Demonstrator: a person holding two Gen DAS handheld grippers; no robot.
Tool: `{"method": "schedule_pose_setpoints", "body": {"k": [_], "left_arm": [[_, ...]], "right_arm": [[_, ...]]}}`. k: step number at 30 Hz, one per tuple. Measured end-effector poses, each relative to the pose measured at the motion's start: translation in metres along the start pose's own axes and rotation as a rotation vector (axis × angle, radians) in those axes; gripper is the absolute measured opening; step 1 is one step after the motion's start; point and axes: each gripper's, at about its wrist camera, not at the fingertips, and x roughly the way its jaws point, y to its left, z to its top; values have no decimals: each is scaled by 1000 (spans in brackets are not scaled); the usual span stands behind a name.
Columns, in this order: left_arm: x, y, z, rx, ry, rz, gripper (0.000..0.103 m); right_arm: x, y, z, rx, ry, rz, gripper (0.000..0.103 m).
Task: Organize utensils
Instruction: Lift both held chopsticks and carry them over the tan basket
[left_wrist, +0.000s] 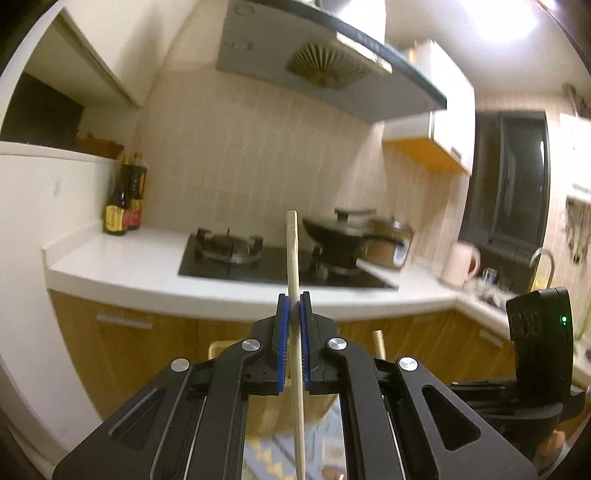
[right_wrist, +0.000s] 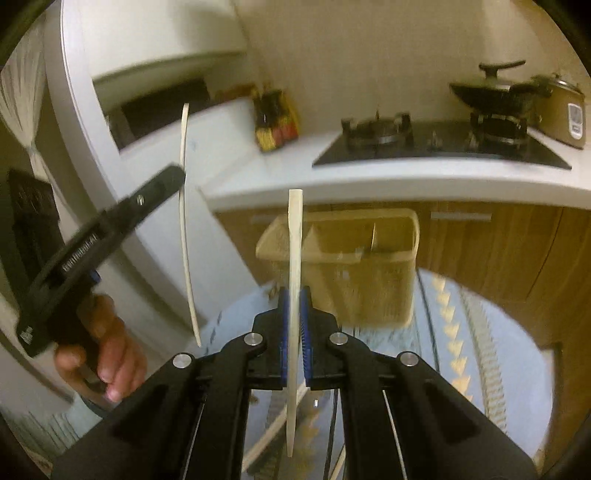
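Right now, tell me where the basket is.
In the right wrist view, the basket sits on the glass table, straight beyond the right gripper and its chopstick, before the wooden cabinets.

glass table (right_wrist: 498, 369) | holds basket (right_wrist: 369, 288), loose chopsticks (right_wrist: 269, 432) | counter (right_wrist: 369, 177) | holds stove (right_wrist: 436, 147), bottles (right_wrist: 275, 122), cooker (right_wrist: 565, 114)

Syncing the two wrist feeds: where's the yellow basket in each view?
Left wrist: basket mostly hidden behind the left tool; only a corner shows, lower centre.
Right wrist: basket in full view at centre, on the table just beyond the right tool.
Shared landmark: the wok on the stove's right burner.
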Motion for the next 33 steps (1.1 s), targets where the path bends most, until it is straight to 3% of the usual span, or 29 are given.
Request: {"method": "schedule_pose_setpoints", "body": {"k": [5, 8, 15, 24, 33], "left_arm": [[9, 7, 14, -55, -88, -11, 4], [21, 10, 19, -82, -132, 36, 4], [55, 20, 24, -173, -162, 53, 4], [94, 8, 9, -146, -199, 128, 4], [125, 16, -26, -132, -167, 215, 4]], "right_arm": [[-13, -11, 31, 13, -155, -33, 4], [-14, -14, 47, 9, -232, -81, 4], [-6, -16, 78, -3, -356, -167, 4], [9, -34, 96, 0, -518, -271, 4], [55, -61, 71, -22, -517, -353, 4]]}}
